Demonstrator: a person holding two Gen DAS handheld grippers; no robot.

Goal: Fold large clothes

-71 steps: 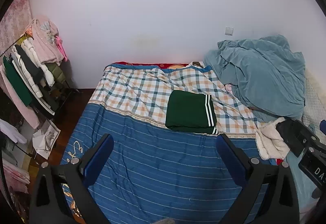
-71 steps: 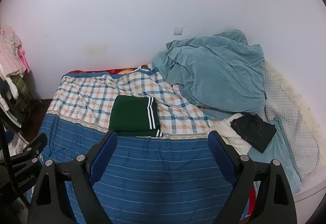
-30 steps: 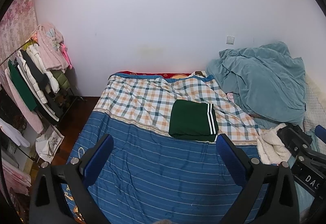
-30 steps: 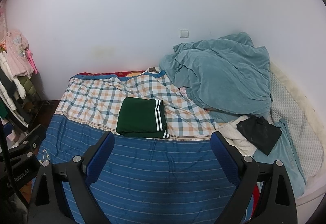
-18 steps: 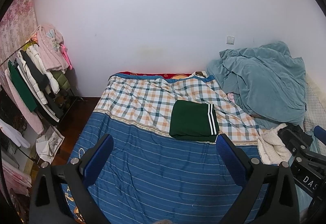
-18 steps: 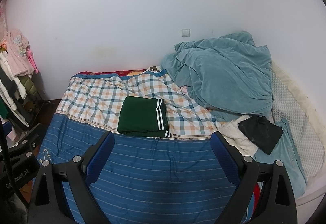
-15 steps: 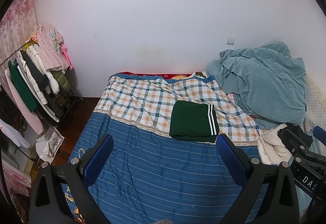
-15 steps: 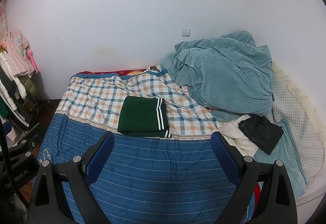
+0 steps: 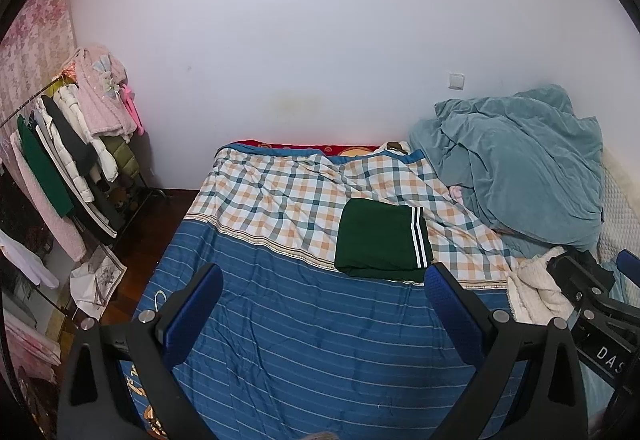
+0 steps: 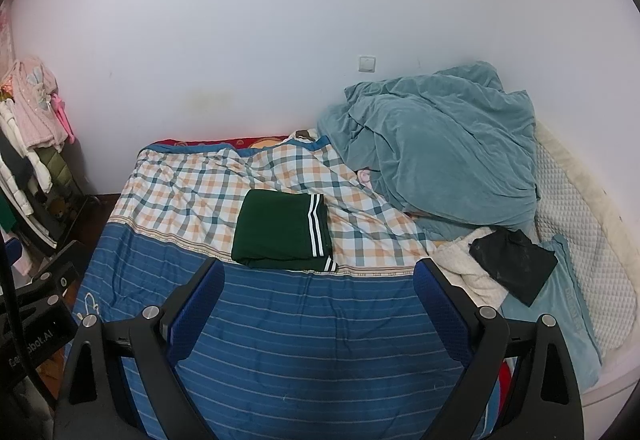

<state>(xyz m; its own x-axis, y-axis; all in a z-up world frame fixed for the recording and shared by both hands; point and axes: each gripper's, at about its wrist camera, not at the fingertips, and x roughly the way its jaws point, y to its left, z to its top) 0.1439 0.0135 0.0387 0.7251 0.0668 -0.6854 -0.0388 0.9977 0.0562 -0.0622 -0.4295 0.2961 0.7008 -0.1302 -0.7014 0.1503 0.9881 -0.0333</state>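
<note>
Lying square-folded on smooth striped bedsheet (image 10: 320, 340), green garment (image 10: 280, 228); both tools wide open, empty

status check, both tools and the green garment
Left tool open, empty. Right tool open, empty. Green garment folded flat on the bed, clear of both tools. Nothing in the way.

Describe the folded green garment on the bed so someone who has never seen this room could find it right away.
Start at the bed against the white wall. Near its middle, where the checked part of the cover meets the blue striped part, lies the green garment, folded into a flat rectangle. It is the only dark green thing on the bed, with white stripes along its right edge, unlike the rumpled teal blanket heaped beside it.
</note>
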